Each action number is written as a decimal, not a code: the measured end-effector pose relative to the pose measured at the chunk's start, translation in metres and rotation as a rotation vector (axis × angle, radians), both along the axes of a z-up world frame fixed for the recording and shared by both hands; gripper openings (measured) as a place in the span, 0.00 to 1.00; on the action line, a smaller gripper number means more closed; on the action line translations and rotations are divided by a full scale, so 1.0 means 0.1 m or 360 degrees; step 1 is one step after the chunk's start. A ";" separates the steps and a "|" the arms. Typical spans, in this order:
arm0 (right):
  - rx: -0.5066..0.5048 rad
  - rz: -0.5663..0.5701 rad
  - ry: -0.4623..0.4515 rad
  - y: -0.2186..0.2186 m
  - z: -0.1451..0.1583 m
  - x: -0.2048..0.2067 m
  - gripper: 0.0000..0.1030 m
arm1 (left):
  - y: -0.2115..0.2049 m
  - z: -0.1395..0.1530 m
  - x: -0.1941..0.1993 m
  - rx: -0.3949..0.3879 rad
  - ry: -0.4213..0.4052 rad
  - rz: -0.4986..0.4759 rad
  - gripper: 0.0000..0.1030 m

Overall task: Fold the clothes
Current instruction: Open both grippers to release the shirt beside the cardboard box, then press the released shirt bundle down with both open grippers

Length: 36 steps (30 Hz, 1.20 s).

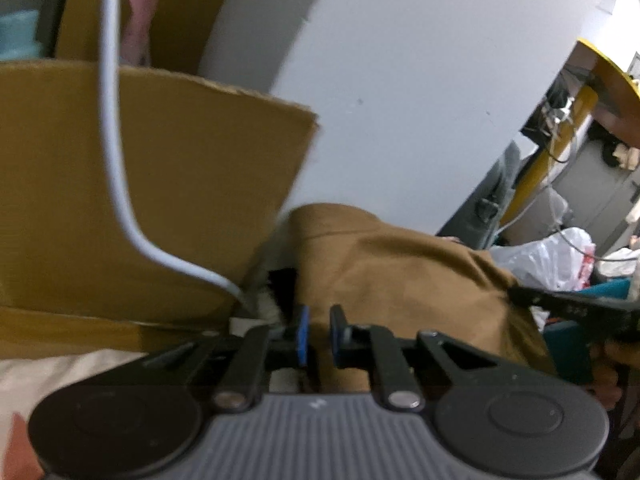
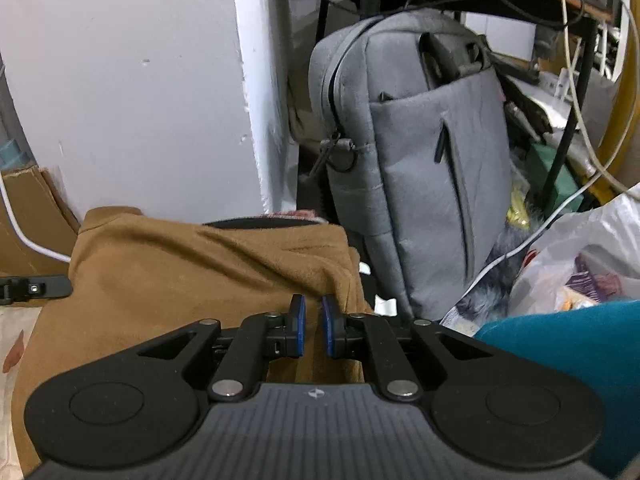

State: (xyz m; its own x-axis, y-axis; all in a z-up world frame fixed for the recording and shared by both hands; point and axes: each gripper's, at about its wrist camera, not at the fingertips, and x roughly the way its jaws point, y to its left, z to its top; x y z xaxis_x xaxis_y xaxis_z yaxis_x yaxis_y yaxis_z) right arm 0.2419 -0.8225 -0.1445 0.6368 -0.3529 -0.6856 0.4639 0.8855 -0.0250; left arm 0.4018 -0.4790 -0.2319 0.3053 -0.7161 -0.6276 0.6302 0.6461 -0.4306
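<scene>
A brown garment [image 1: 400, 264] lies bunched on a pale patterned sheet [image 1: 60, 372], up against a white wall. My left gripper [image 1: 320, 330] sits at its left edge, blue pads close together with a fold of the brown cloth pinched between them. The right wrist view shows the same garment [image 2: 180, 264] spread out to the left. My right gripper [image 2: 314, 326] grips its right edge, jaws narrow with brown cloth in the gap. A black finger of the other gripper [image 2: 36, 288] shows at the garment's far left side.
A cardboard box [image 1: 140, 200] stands close on the left with a white cable [image 1: 116, 160] hanging across it. A grey bag [image 2: 420, 160] leans behind the garment's right end. A white plastic bag [image 2: 580, 260] and teal cloth [image 2: 560, 352] are at the right.
</scene>
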 end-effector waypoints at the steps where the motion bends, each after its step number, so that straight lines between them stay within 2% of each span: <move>1: -0.0011 -0.0018 -0.0009 0.00 0.03 -0.01 0.15 | 0.02 0.03 -0.01 0.0004 0.0000 0.0003 0.13; 4: -0.0004 -0.0029 -0.0036 0.04 0.15 -0.06 0.26 | 0.06 0.15 -0.10 0.0015 -0.0003 0.0001 0.18; 10: 0.0027 0.0034 -0.0057 0.24 0.40 -0.26 0.28 | 0.07 0.41 -0.33 -0.0003 -0.0017 0.0030 0.26; 12: 0.0043 0.0074 -0.0069 0.32 0.46 -0.33 0.34 | 0.06 0.49 -0.42 -0.0024 -0.0019 0.0050 0.29; 14: 0.0061 0.0142 -0.0086 0.42 0.53 -0.44 0.35 | 0.09 0.57 -0.49 -0.0046 -0.0012 0.0047 0.31; 17: 0.0048 0.0163 -0.0075 0.54 0.59 -0.54 0.41 | 0.21 0.70 -0.62 -0.0028 -0.0026 0.0034 0.34; 21: 0.0074 0.0162 -0.0082 0.67 0.66 -0.68 0.43 | 0.30 0.75 -0.78 -0.0007 -0.0009 0.0076 0.39; 25: 0.0095 0.0145 -0.0100 0.82 0.70 -0.87 0.46 | 0.39 0.80 -0.95 0.0035 -0.0015 0.0063 0.40; 30: 0.0117 0.0127 -0.0102 0.93 0.66 -1.10 0.47 | 0.51 0.87 -1.05 0.0051 -0.0024 0.0069 0.40; 36: 0.0113 0.0078 -0.0114 0.98 0.64 -1.34 0.46 | 0.55 0.83 -1.20 0.0098 -0.0003 -0.0021 0.37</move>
